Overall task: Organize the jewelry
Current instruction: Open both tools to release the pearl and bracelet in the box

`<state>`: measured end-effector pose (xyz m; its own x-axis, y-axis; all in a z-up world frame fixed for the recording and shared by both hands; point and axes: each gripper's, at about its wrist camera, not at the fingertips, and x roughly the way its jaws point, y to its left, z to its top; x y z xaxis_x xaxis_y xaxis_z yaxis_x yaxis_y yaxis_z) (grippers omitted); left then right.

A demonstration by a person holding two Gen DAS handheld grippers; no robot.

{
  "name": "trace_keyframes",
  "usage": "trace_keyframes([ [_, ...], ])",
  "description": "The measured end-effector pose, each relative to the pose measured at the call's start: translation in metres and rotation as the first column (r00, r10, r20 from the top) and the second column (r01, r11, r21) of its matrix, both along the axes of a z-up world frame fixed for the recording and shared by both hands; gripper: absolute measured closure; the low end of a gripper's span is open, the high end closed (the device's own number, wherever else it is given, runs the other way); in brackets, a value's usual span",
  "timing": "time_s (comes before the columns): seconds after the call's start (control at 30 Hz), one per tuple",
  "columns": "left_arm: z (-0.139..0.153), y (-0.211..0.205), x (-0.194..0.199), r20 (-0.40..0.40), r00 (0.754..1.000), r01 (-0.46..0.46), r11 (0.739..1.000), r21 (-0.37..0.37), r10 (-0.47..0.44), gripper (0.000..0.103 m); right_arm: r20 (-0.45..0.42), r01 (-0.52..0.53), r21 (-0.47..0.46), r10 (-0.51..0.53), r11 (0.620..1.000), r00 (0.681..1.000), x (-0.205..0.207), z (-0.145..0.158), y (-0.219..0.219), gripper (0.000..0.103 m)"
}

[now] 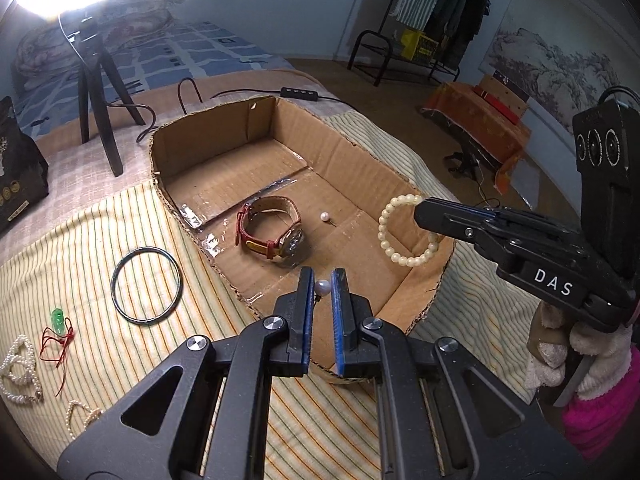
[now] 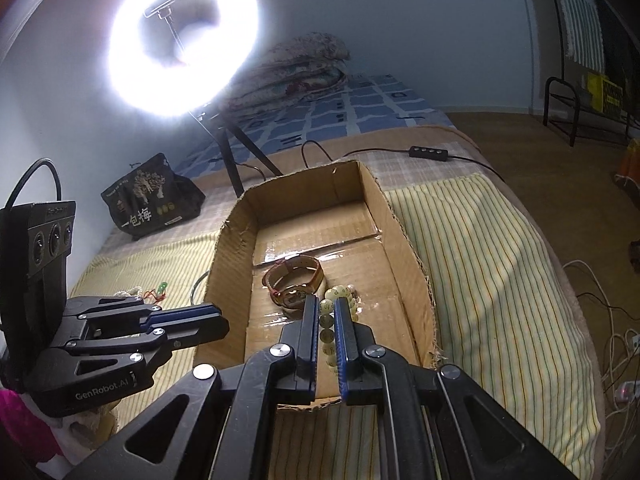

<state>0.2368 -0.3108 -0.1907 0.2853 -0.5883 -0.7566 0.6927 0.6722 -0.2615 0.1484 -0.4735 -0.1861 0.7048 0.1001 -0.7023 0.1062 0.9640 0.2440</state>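
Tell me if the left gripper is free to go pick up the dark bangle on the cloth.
Probably not yet. The left gripper is shut on a pearl above the box. The bangle lies uncovered on the cloth, so the way is free once the pearl is dropped.

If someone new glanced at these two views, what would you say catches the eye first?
Probably the glaring ring light on its tripod behind the cardboard box. Next, both grippers poised over the box: the left gripper pinching a pearl pin, the right gripper clamped on a cream bead bracelet. A red-strapped watch already lies inside.
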Motion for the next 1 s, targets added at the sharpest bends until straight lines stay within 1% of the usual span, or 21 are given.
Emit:
trace_keyframes([
  [0.33,-0.004,-0.004,-0.002,-0.005,1.000,0.014,1.000,0.010,-0.014,0.097,-0.008,0.009,0.005,-0.009,1.000,1.000,0.000,-0.004,-0.002,0.098],
  [0.43,-0.004,-0.004,-0.003,0.003,1.000,0.016,1.000,0.012,-0.016,0.097,-0.005,0.012,-0.003,-0.012,1.000,1.000,0.000,-0.004,-0.001,0.094],
  [0.47,-0.005,-0.005,-0.003,0.004,1.000,0.016,1.000,0.018,-0.016,0.096,-0.003,0.014,-0.004,-0.014,1.000,1.000,0.000,-0.004,-0.001,0.084],
  [0.53,-0.005,-0.005,-0.003,0.005,1.000,0.020,0.999,0.028,-0.020,0.096,0.004,0.029,-0.008,-0.029,1.000,1.000,0.000,-0.002,-0.001,0.068],
  [0.57,-0.005,-0.005,-0.004,0.007,1.000,0.021,0.999,0.031,-0.021,0.095,0.007,0.036,-0.011,-0.036,0.999,0.999,-0.001,-0.002,0.000,0.068],
  [0.6,-0.005,-0.004,-0.004,0.012,1.000,0.019,0.999,0.036,-0.020,0.085,0.009,0.039,-0.015,-0.039,0.999,0.999,-0.001,-0.001,0.000,0.067],
  [0.63,-0.005,-0.003,-0.005,0.018,1.000,0.015,0.999,0.039,-0.016,0.077,0.010,0.041,-0.020,-0.041,0.999,0.999,-0.001,0.000,0.001,0.057],
  [0.67,-0.005,-0.002,-0.005,0.025,1.000,0.013,0.999,0.037,-0.014,0.065,0.012,0.048,-0.030,-0.048,0.998,0.999,-0.001,0.002,0.002,0.042],
  [0.73,-0.002,0.002,-0.007,0.045,0.999,0.008,0.999,0.034,-0.010,0.064,0.021,0.062,-0.051,-0.061,0.997,0.998,-0.002,0.004,0.004,0.027],
  [0.8,0.001,0.005,-0.008,0.055,0.998,0.008,0.999,0.036,-0.010,0.064,0.032,0.073,-0.072,-0.071,0.995,0.997,-0.003,0.007,0.007,0.021],
  [0.83,0.001,0.006,-0.008,0.059,0.998,0.007,0.999,0.036,-0.009,0.064,0.032,0.078,-0.077,-0.075,0.994,0.997,-0.003,0.009,0.007,0.016],
  [0.93,0.004,0.012,-0.007,0.064,0.998,0.000,0.999,0.032,-0.003,0.064,0.046,0.096,-0.090,-0.092,0.991,0.995,-0.002,0.013,0.009,0.010],
  [0.97,0.005,0.013,-0.007,0.063,0.998,-0.003,0.999,0.032,0.001,0.063,0.050,0.101,-0.093,-0.096,0.991,0.994,-0.002,0.014,0.009,0.007],
  [1.0,0.005,0.014,-0.007,0.063,0.998,-0.006,0.999,0.032,0.004,0.059,0.054,0.110,-0.100,-0.105,0.989,0.993,-0.002,0.015,0.010,0.005],
])
